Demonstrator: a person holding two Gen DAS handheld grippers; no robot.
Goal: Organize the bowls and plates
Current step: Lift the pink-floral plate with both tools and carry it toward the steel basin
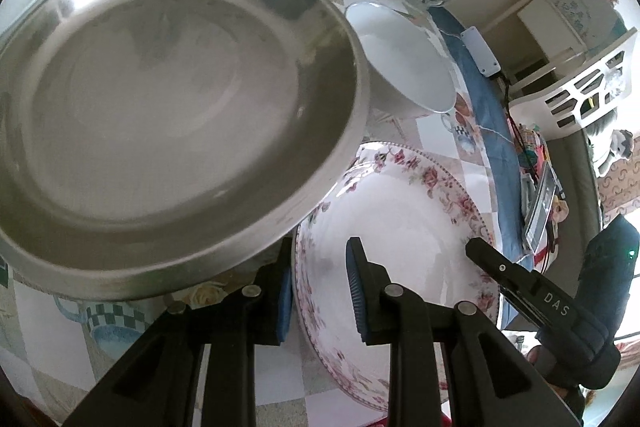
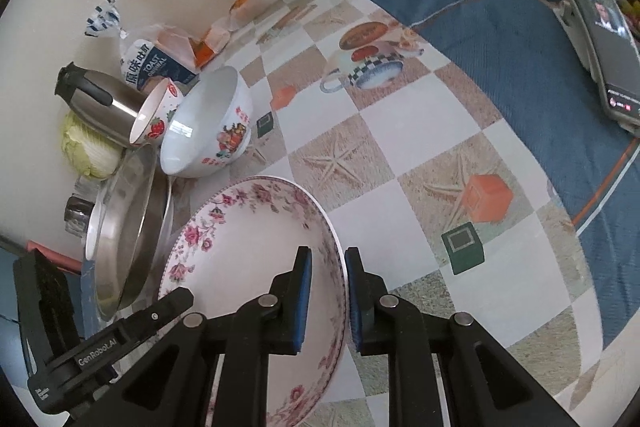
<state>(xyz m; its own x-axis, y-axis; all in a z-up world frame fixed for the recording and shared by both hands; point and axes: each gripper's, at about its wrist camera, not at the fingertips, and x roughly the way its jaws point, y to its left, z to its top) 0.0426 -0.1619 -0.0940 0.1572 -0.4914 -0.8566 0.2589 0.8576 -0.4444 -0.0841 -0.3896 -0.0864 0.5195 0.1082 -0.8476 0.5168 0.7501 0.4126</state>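
Nearest the right wrist camera, the right claw [image 2: 327, 301] straddles the rim of the floral bowl [image 2: 256, 267], one blue pad inside and one outside, closed onto the wall. The bowl is tipped, its mouth turned toward the left of that view, its far edge resting on the checked desk [image 2: 400, 131].

In the left wrist view the left claw [image 1: 320, 291] stands with its pads either side of the same floral bowl's [image 1: 400, 227] near rim; a gap shows between the right pad and the porcelain, so I cannot tell whether it grips.

Just beside the floral bowl, the steel plate [image 1: 168, 99] fills the left view, its flat face toward the camera; in the right view it [image 2: 128, 227] leans nearly on edge, long axis running away from the camera.

Behind it a white bowl with fruit print [image 2: 208, 123] lies tilted, mouth toward the left, and a smaller strawberry bowl [image 2: 154, 115] touches a steel kettle [image 2: 96, 103]. A cabbage [image 2: 90, 151] sits by the wall.
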